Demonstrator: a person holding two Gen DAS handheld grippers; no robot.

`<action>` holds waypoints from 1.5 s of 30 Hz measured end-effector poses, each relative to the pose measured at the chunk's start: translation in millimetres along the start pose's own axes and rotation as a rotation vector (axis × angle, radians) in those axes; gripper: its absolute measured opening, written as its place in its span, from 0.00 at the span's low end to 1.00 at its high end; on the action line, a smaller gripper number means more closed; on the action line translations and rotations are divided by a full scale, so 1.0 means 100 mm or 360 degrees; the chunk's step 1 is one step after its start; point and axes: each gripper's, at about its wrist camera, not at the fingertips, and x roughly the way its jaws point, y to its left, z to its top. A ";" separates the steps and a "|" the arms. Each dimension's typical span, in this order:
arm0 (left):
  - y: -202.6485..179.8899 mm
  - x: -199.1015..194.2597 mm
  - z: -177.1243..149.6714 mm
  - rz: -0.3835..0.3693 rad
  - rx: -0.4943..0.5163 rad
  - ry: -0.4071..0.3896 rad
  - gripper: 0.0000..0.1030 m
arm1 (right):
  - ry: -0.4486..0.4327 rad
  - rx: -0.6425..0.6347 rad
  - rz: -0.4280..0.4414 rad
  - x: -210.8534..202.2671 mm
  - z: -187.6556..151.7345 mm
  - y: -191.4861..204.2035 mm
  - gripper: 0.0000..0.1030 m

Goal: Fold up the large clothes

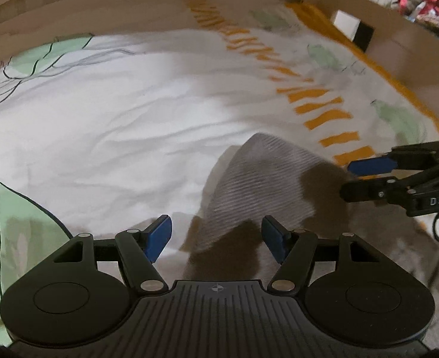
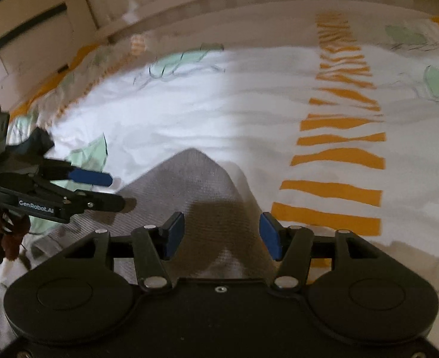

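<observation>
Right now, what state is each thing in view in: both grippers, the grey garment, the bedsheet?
Left gripper: open, pads clear of the cloth.
Right gripper: open, nothing pinched between its pads.
Grey ribbed garment: lying on the bed, one corner peaked up, held by neither gripper.
White bedsheet: spread out, wrinkled, printed with green leaves and orange stripes.

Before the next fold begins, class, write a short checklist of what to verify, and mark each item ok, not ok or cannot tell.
1. Left gripper open, nothing pinched: ok.
2. Right gripper open, nothing pinched: ok.
3. Grey garment lies on the bedsheet: ok.
4. Garment's pointed corner in view of both cameras: ok.
5. Garment spread flat: not ok, it peaks at the corner.
6. Rest of the garment free of tangles: cannot tell.
</observation>
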 end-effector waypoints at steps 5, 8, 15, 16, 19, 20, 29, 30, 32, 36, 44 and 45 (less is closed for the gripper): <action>0.09 0.10 -0.03 -0.0078 -0.0020 0.0036 0.30 | 0.0069 0.0010 0.0029 0.18 0.00 -0.02 0.53; 0.14 -0.02 -0.03 -0.0146 -0.0091 -0.0038 0.07 | 0.0069 -0.0012 0.0024 0.19 -0.04 0.01 0.10; -0.20 -0.82 -0.28 -0.0106 0.0054 -0.0478 0.07 | -0.0231 -0.0119 -0.0011 -0.41 -0.11 0.22 0.10; -0.25 -0.96 -0.34 -0.0112 0.0078 -0.0533 0.07 | -0.0281 -0.0170 -0.0014 -0.55 -0.15 0.28 0.10; -0.45 -1.36 -0.58 -0.0118 0.0196 -0.0668 0.07 | -0.0389 -0.0254 -0.0001 -0.94 -0.29 0.44 0.10; -0.52 -1.50 -0.69 -0.0140 0.0227 -0.0698 0.07 | -0.0419 -0.0290 -0.0003 -1.06 -0.35 0.49 0.10; -0.96 -2.23 -1.74 -0.0202 0.0560 -0.0704 0.07 | -0.0441 -0.0674 -0.0053 -1.85 -1.25 1.08 0.10; -0.99 -2.26 -1.87 -0.0216 0.0581 -0.0658 0.07 | -0.0417 -0.0698 -0.0051 -1.88 -1.34 1.12 0.10; -1.05 -2.29 -2.12 -0.0225 0.0617 -0.0563 0.07 | -0.0344 -0.0747 -0.0053 -1.91 -1.55 1.21 0.11; -1.05 -2.34 -2.39 -0.0288 0.0523 -0.0416 0.08 | -0.0204 -0.0806 -0.0043 -1.95 -1.91 1.37 0.14; -0.81 -2.30 -2.30 -0.0517 -0.0215 -0.0312 0.51 | -0.0086 -0.0342 0.0083 -2.08 -2.07 1.27 0.35; -0.83 -2.30 -2.30 -0.0539 -0.0274 -0.0323 0.51 | -0.0096 -0.0201 0.0115 -2.09 -2.04 1.20 0.52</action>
